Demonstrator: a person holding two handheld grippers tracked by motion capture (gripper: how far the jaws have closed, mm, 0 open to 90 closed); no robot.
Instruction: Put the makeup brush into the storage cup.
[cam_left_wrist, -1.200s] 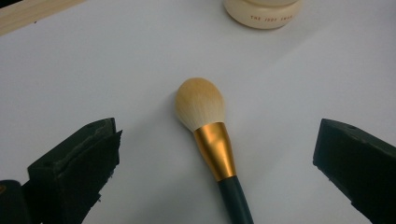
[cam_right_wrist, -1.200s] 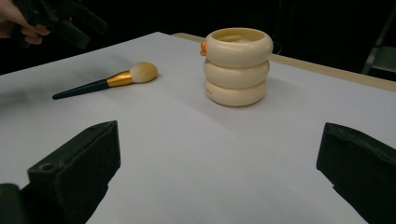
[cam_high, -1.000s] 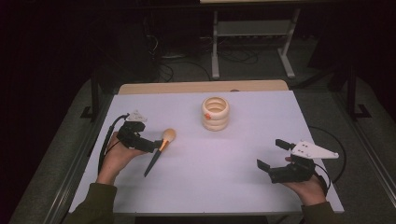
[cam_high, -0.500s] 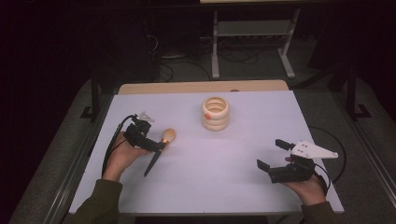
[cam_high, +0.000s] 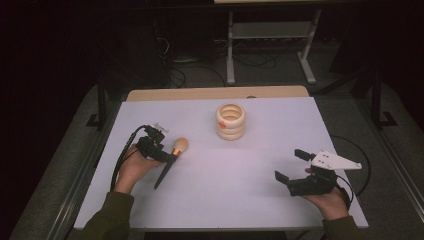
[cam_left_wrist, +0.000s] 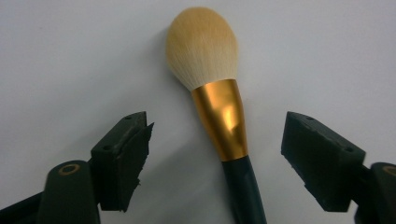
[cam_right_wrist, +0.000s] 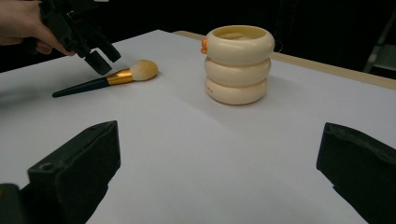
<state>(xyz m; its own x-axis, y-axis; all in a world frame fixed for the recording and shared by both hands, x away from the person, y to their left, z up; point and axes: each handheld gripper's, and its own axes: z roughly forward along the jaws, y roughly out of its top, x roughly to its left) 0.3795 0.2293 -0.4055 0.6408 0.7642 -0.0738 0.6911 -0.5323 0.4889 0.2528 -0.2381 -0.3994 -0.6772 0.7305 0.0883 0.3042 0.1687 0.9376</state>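
- A white table (cam_high: 225, 200) is seen from above, with a bare wooden strip along its far edge and dark floor all round.
- Wide open surface is left in the middle and at the near side; the right gripper (cam_high: 292, 167) is held near the near right corner, the left gripper (cam_high: 167, 156) toward the left side, well apart.
- A brush (cam_high: 171, 157) lies flat on the table at the left, its pale bristle head pointing toward the far side and its dark handle toward the near edge.
- In the left gripper view the jaws are spread wide, one on each side of the brush's gold ferrule (cam_left_wrist: 222, 116), neither touching it.
- In the right gripper view the right jaws are likewise spread wide, with nothing between them.
- That view also shows the side of a cream ringed holder (cam_right_wrist: 238, 63) with a small orange tab at its rim, standing upright.
- The holder stands toward the far middle, apart from the brush and both grippers.
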